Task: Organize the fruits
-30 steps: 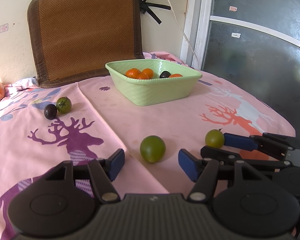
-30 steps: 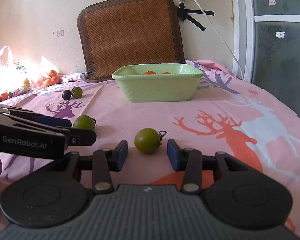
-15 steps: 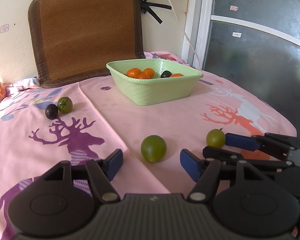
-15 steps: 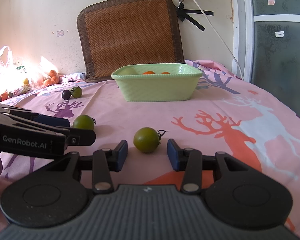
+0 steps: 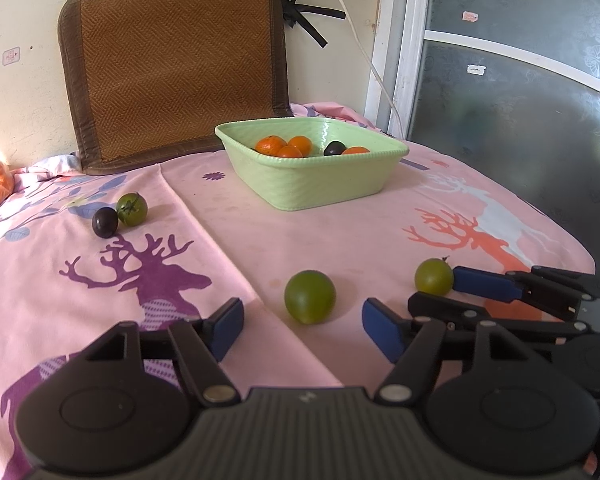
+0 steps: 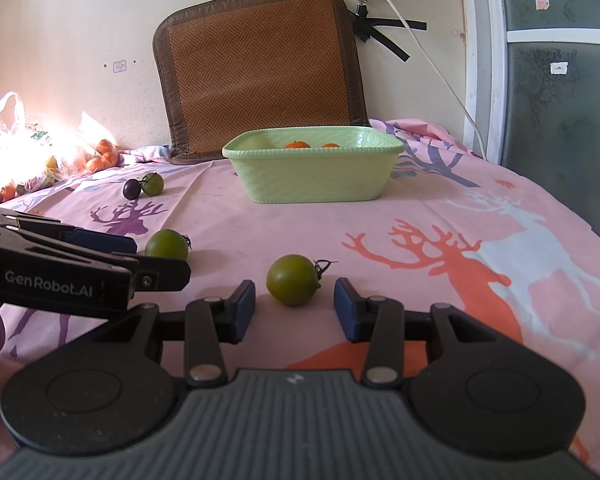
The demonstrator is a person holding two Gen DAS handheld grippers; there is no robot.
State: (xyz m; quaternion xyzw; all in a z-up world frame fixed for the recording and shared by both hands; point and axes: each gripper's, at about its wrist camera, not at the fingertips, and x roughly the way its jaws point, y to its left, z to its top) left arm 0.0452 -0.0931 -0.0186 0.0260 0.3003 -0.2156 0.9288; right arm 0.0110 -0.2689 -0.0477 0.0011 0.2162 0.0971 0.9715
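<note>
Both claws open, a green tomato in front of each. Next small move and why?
Probably ease both forward, then close. The left claw is open with its green tomato just beyond the pads; the right claw is open with its own tomato barely past the tips. Neither fruit is touched yet, and the green basket waits behind.

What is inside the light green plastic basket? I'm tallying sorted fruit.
In the light green plastic basket, four orange tangerines and one dark purple plum show. Its near wall hides the bottom, so more may lie unseen.
</note>
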